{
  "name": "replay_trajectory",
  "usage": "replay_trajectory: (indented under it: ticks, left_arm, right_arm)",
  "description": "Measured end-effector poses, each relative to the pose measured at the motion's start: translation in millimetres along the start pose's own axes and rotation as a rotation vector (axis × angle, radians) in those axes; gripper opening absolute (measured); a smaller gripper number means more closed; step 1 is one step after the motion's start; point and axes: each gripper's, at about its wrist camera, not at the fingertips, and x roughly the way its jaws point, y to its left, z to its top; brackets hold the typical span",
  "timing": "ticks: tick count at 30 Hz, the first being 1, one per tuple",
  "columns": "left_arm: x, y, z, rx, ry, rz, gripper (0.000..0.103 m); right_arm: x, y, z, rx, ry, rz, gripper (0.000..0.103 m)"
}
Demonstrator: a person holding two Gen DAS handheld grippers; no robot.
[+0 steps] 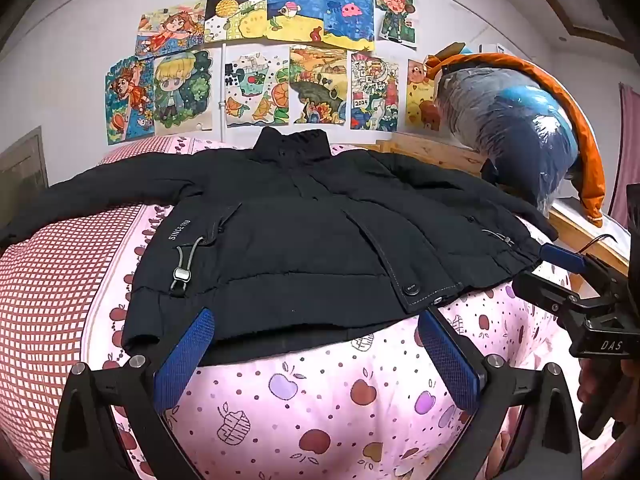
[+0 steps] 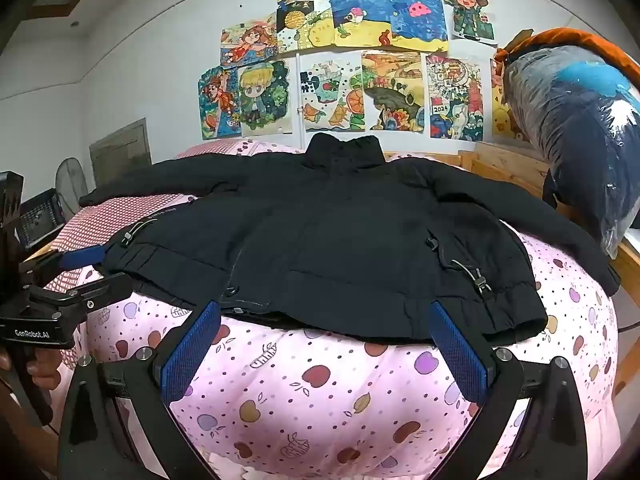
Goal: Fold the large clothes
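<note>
Black jacket [image 1: 304, 232] flat on the bed [image 1: 320, 392], sleeves out; left gripper [image 1: 316, 354] and right gripper [image 2: 326, 346] both spread wide at the hem, seemingly (fisheye) not gripping: puffy layers risk a one-layer pinch, skewing the fold.

We see a black padded jacket [image 1: 304, 240] lying flat on the bed, front side up and closed, collar standing at the far end and hem toward us. Both sleeves stretch straight out to the sides. Grey drawcords hang at each hip, and white lettering runs along one side.
</note>
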Motion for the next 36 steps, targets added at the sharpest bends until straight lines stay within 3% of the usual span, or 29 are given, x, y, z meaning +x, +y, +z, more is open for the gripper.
replay_trajectory:
  ticks: [36]
  left_arm:
    - [2, -5, -3, -0.001, 0.008, -0.004, 0.103]
  right_arm:
    - [8, 3, -13, -0.008, 0.003, -0.008, 0.102]
